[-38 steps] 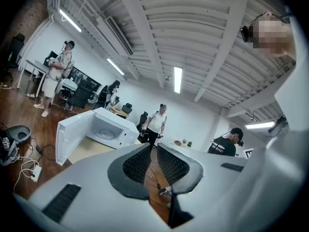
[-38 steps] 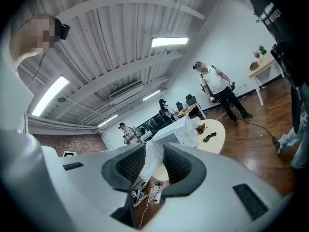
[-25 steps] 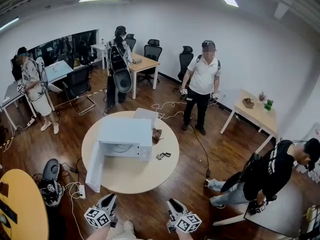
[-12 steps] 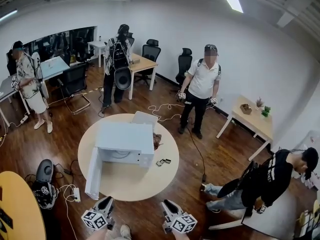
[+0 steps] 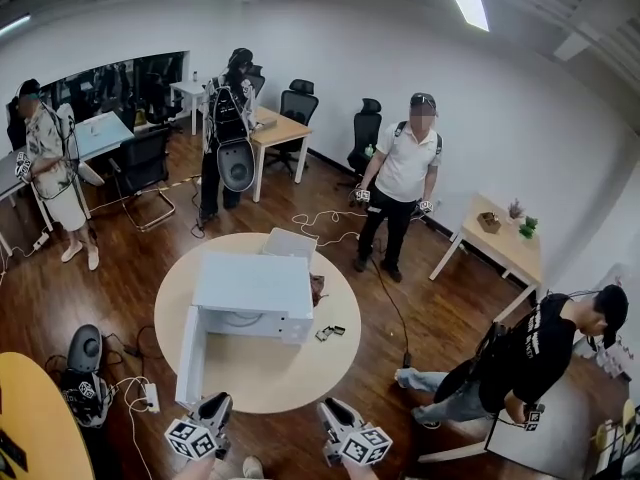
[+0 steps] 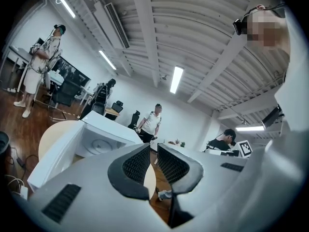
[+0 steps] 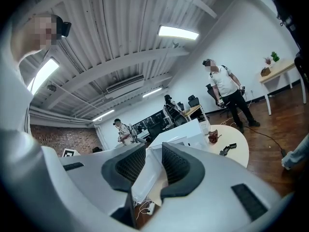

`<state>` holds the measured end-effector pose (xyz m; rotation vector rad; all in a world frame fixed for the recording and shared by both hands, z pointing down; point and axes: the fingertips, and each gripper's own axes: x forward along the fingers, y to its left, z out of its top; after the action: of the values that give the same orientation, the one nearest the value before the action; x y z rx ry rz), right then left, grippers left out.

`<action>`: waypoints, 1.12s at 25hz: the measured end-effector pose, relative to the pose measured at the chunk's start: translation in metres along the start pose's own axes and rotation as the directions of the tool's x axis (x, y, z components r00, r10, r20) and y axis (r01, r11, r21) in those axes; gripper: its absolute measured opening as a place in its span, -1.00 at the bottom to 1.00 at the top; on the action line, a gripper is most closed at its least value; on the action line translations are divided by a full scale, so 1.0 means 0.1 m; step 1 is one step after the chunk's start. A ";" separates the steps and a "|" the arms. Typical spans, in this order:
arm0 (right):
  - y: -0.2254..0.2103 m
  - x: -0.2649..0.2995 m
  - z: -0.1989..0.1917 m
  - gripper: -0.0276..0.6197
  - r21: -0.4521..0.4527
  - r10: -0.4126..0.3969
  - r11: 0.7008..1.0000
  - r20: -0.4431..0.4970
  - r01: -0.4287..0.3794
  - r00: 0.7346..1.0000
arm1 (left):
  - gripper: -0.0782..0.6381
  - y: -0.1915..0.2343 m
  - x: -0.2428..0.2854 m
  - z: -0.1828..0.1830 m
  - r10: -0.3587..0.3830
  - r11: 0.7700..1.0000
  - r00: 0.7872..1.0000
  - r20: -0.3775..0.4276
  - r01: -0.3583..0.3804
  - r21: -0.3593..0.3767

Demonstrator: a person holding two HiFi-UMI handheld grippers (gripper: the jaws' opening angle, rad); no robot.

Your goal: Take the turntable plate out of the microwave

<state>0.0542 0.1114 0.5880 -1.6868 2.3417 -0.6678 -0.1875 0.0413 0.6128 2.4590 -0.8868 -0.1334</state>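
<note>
While the white box-shaped microwave stands left of centre on the round beige table, its door hangs open toward the near edge; the pale round turntable plate lies inside the cavity; the left gripper and right gripper hover off the near edge, jaws slightly parted, holding nothing.

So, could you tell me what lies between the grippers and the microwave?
In the head view, only bare table separates the left gripper and right gripper from the open microwave.
</note>
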 end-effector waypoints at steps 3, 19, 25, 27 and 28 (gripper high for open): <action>0.00 0.11 -0.03 -0.61 0.001 -0.010 1.000 0.015 0.010 1.000 | -0.70 0.08 0.02 0.05 -0.021 1.000 1.000 -0.006 0.021 0.007; 0.25 0.48 -0.05 -0.61 -0.016 0.013 1.000 0.029 -0.013 1.000 | -0.70 0.29 -0.07 0.23 -0.045 0.999 0.999 0.022 0.046 -0.021; 0.21 0.42 -0.07 -0.61 -0.016 0.013 1.000 0.028 -0.013 1.000 | -0.70 0.22 -0.02 0.20 -0.054 0.998 0.998 0.020 0.054 -0.020; 0.16 0.35 -0.10 -0.61 -0.014 0.005 1.000 0.024 -0.005 1.000 | -0.70 0.15 -0.02 0.17 -0.063 0.998 0.998 0.009 0.063 -0.015; 0.13 0.31 -0.10 -0.61 -0.013 -0.003 1.000 0.020 0.003 1.000 | -0.70 0.10 -0.03 0.16 -0.070 0.998 0.998 0.003 0.070 -0.004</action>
<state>0.0283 0.0882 0.5949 -1.6950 2.3356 -0.6341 -0.1997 0.0301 0.6041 2.4873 -0.8011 -0.1638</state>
